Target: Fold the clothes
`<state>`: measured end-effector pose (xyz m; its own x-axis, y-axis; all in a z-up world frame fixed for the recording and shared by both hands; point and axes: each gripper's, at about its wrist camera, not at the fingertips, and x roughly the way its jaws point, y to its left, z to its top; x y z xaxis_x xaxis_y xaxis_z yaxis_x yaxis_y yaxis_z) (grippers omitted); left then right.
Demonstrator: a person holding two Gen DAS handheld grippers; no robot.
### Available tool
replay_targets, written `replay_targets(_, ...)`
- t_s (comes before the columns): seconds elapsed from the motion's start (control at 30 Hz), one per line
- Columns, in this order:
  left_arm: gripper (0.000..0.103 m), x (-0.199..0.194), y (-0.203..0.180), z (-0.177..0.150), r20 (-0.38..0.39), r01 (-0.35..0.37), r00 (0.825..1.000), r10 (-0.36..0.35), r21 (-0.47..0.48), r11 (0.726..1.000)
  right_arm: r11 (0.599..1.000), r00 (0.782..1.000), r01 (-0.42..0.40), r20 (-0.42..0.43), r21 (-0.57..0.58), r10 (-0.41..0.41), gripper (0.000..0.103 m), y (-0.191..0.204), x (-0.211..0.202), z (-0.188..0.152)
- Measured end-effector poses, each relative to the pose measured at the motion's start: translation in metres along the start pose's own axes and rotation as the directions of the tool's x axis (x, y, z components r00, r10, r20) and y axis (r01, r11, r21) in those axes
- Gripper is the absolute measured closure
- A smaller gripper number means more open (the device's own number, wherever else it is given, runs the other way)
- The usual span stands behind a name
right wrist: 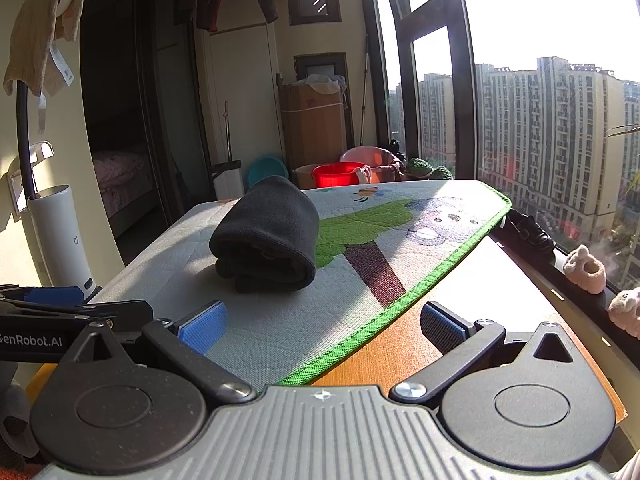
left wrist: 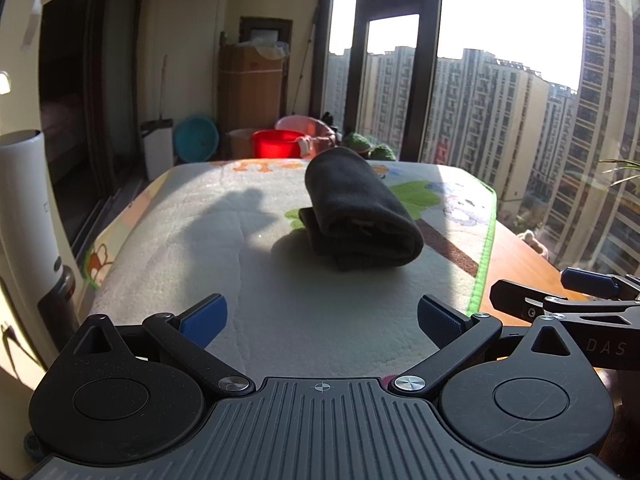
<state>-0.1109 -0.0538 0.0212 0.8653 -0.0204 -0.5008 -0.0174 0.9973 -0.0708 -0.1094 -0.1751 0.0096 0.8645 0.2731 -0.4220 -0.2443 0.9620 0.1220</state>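
Black grippers, blue-padded jaws, silver screws.

garment: black
mat: white, cartoon prints, green border
desk: orange wood
my claw pads: blue
basin: red

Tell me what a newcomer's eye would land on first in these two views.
First, the dark folded garment, a thick bundle lying alone in the middle of the cartoon-print mat with its bright green edge. Next, the tall windows beyond, full of sunlit apartment towers. Both grippers, left gripper and right gripper, sit open and short of the garment.
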Motion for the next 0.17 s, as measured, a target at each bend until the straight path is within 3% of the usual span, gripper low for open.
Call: replay_targets(0.17, 0.000, -0.0031, -0.0020, 0.0027, 0.041, 0.009, 0.999, -0.010, 0.020, 1.000, 1.000, 1.000, -0.007, -0.001, 0.000, 0.007, 0.000, -0.0007, 0.0013, 0.0005)
